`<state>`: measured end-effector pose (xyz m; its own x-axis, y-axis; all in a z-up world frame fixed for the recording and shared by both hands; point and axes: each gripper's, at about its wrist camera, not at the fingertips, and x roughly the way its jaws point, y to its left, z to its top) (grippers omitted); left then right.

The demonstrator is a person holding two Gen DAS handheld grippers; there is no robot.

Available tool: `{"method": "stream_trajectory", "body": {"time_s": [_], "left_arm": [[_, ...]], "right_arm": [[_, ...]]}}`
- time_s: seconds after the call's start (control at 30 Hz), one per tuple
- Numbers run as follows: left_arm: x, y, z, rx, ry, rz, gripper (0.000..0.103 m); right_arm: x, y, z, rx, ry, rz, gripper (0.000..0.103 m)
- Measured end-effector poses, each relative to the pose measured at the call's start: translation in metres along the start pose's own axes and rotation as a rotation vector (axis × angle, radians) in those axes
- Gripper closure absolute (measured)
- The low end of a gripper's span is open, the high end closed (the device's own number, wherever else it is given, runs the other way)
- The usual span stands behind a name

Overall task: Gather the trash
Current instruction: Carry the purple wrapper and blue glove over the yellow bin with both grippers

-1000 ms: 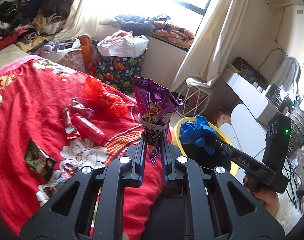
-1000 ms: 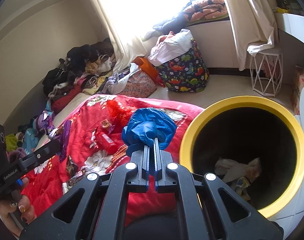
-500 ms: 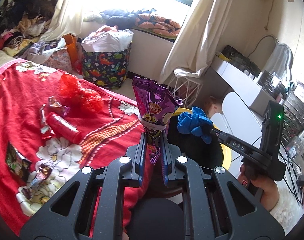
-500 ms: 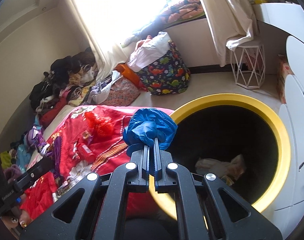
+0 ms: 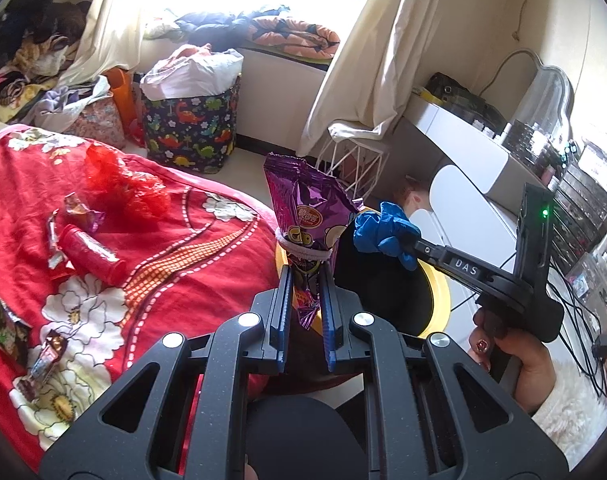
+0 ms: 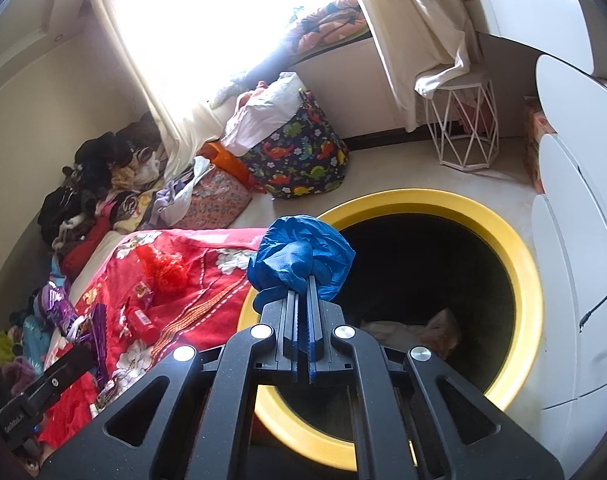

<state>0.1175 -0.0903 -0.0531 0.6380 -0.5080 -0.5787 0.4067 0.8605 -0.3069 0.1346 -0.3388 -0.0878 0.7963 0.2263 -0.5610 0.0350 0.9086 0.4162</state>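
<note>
My left gripper is shut on a purple snack bag, held upright beside the bed edge. My right gripper is shut on a crumpled blue glove and holds it over the near rim of the yellow-rimmed black trash bin; the glove also shows in the left wrist view, above the bin. Some trash lies in the bin's bottom. On the red floral bedspread lie a red tube, a red plastic wad and several wrappers.
A dinosaur-print basket stuffed with white bags stands by the window. A white wire stool stands under the curtain. White drawers flank the bin on the right. Clothes are piled at the bed's far end.
Both grippers have moved from over the bed toward the bin with their loads. The blue glove now hangs over the bin's rim instead of over the bedspread.
</note>
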Motion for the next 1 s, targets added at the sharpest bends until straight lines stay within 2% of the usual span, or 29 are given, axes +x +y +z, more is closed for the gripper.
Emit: {"method": "stream_trajectory", "body": {"time_s": [1.0], "left_arm": [[0.053, -0.041, 0.001, 0.084, 0.08, -0.061, 0.094]], "right_arm": [[0.001, -0.055, -0.001, 0.099, 0.001, -0.121, 0.1]]}}
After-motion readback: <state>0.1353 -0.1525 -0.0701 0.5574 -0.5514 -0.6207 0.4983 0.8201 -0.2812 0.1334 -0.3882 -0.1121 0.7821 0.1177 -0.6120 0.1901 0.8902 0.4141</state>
